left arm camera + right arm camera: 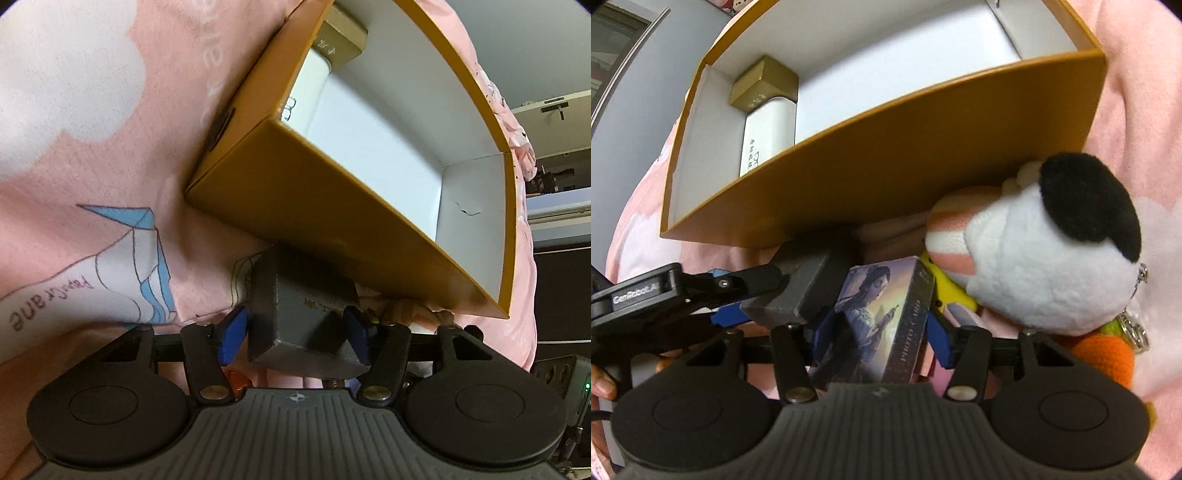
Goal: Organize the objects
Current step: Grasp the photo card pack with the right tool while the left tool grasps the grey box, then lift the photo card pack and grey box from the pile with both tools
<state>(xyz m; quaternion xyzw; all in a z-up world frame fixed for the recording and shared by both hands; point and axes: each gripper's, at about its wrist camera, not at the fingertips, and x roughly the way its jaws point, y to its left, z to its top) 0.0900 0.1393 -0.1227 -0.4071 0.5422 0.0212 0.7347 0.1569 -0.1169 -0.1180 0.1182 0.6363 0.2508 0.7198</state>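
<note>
An open orange box [317, 199] with a white inside lies on a pink blanket; it also shows in the right wrist view [923, 155]. Inside it are a gold box [762, 83] and a white case [768, 133]. My left gripper [295, 334] is shut on a dark grey box [295, 321], just outside the orange box's near wall. It also shows in the right wrist view [798, 284]. My right gripper [881, 332] is shut on an illustrated card box [882, 325], beside the grey box.
A white plush toy with a black ear [1052, 251] lies right of the card box, with a yellow item [945, 288] and an orange knitted piece [1108, 354] near it. The pink blanket [92, 184] covers the surface. Shelving [554, 158] stands behind.
</note>
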